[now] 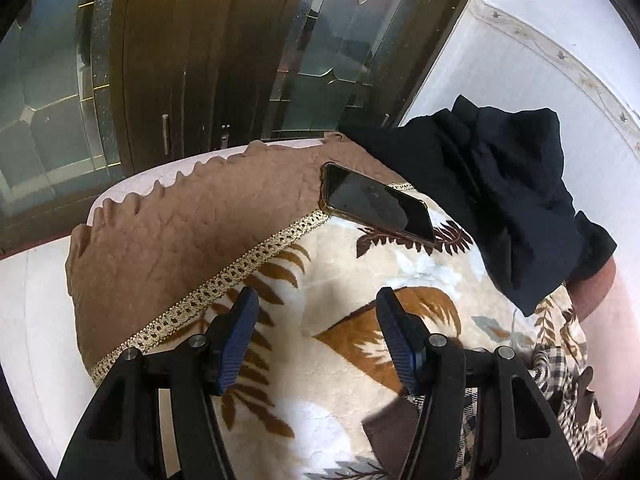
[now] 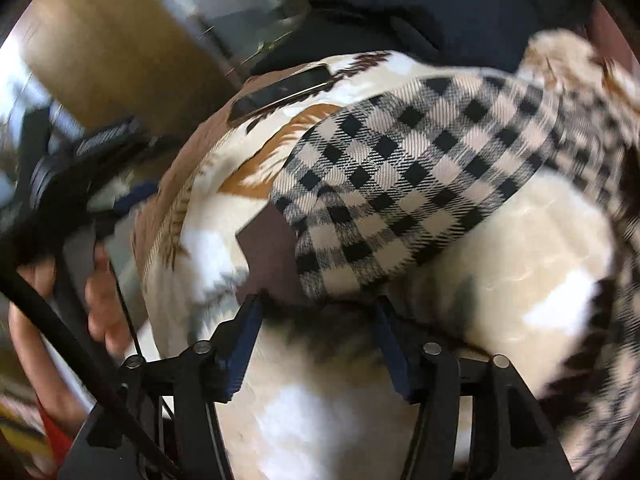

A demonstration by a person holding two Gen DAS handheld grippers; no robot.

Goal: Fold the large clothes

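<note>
A beige-and-black checked garment [image 2: 400, 184] lies spread on a leaf-patterned blanket [image 2: 480, 260]; the right wrist view is blurred. My right gripper [image 2: 316, 314] is open, and the garment's near edge lies just ahead of its fingertips, untouched by the pads. A corner of the same checked garment [image 1: 560, 376] shows at the lower right of the left wrist view. My left gripper [image 1: 318, 312] hovers open over bare blanket [image 1: 340, 272] with nothing between its fingers. A dark navy garment [image 1: 500, 184] lies crumpled at the blanket's far side.
A black phone [image 1: 376, 204] lies on the blanket near its brown border [image 1: 180, 232]. A wooden cabinet with glass doors [image 1: 180, 60] stands behind the bed. White floor [image 1: 32, 320] lies to the left. A person's hand [image 2: 100, 280] shows at the left.
</note>
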